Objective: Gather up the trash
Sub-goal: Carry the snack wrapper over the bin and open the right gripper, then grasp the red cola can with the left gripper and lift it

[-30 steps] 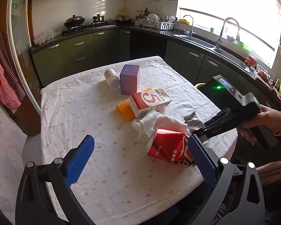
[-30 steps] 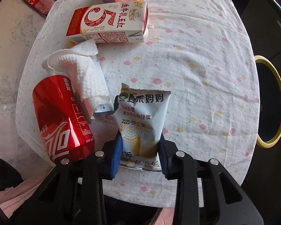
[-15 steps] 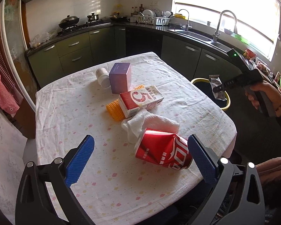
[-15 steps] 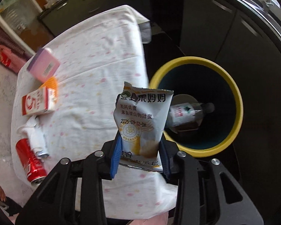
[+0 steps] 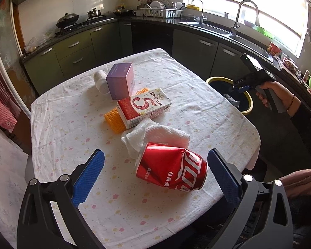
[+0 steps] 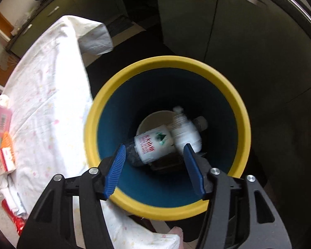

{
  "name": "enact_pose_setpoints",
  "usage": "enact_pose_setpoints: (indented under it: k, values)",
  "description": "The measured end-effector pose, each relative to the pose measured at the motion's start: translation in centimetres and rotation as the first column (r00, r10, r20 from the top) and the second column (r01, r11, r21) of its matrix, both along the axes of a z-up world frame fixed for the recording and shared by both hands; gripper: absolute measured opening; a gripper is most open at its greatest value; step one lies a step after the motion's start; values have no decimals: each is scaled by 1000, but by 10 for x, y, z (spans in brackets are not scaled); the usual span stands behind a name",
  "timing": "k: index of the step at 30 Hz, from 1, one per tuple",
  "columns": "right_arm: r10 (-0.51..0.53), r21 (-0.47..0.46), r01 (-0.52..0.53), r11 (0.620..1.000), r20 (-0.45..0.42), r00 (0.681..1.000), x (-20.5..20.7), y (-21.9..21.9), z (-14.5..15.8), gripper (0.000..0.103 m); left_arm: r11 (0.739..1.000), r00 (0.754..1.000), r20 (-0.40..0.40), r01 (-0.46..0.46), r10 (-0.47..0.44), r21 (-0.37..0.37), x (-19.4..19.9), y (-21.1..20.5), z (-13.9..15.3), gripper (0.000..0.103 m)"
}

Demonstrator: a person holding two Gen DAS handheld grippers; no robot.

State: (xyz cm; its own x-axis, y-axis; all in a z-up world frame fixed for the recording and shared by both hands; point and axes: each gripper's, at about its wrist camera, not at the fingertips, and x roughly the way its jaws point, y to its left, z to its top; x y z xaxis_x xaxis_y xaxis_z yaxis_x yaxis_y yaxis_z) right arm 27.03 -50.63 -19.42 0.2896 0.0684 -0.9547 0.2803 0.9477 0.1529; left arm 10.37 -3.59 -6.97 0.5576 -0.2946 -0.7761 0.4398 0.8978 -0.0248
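Observation:
My right gripper is open and empty, right above the yellow-rimmed bin. Bottles and a blurred white packet lie inside the bin. In the left wrist view my right gripper hangs over the bin beside the table. My left gripper is open, low over the table, with a dented red cola can lying between its fingers. A crumpled white tissue, a red-white milk carton and an orange spiky piece lie beyond the can.
A purple box and a white jar stand further back on the table. Dark kitchen cabinets and a sink counter run behind and to the right of the bin. The table's right edge is close to the bin.
My right gripper carried the snack packet from the table to above the bin, opened and let it go. The packet is now in the bin. My left gripper stayed near the can.

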Motion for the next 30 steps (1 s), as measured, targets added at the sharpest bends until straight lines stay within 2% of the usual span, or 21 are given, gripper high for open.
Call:
enact_pose_setpoints:
  k: [8, 15, 18, 19, 20, 22, 24, 25, 28, 30]
  values:
    - [125, -1, -126, 992, 79, 989, -43, 36, 24, 62, 998, 997, -57, 58, -57, 11, -3, -14, -13, 98]
    - [199, 11, -201, 980, 93, 976, -54, 64, 30, 63, 978, 974, -88, 209, -208, 4, -3, -26, -26, 98]
    - [227, 10, -229, 973, 94, 969, -58, 74, 32, 63, 954, 957, -60, 289, -285, 80, -1, -34, -31, 98]
    - [234, 10, -236, 972, 94, 968, -59, 76, 33, 63, 933, 941, -44, 338, -336, 119, -2, -38, -32, 98]
    - [239, 9, -241, 970, 93, 967, -60, 78, 34, 63, 908, 920, -28, 390, -390, 154, -4, -42, -32, 98]
    - [250, 4, -251, 968, 90, 964, -61, 82, 35, 64, 811, 838, -7, 531, -546, 244, -12, -49, -36, 98]
    - [252, 1, -253, 967, 86, 964, -62, 85, 36, 64, 706, 748, -14, 632, -664, 319, -20, -53, -38, 98]
    - [254, 2, -255, 967, 85, 964, -62, 86, 36, 64, 633, 685, -19, 683, -728, 365, -25, -54, -40, 98]
    - [258, 7, -259, 966, 83, 963, -63, 90, 35, 65, 451, 533, -37, 749, -845, 485, -34, -57, -46, 98]
    - [260, 15, -262, 965, 80, 962, -62, 93, 33, 65, 365, 469, -54, 750, -882, 551, -36, -60, -49, 98]
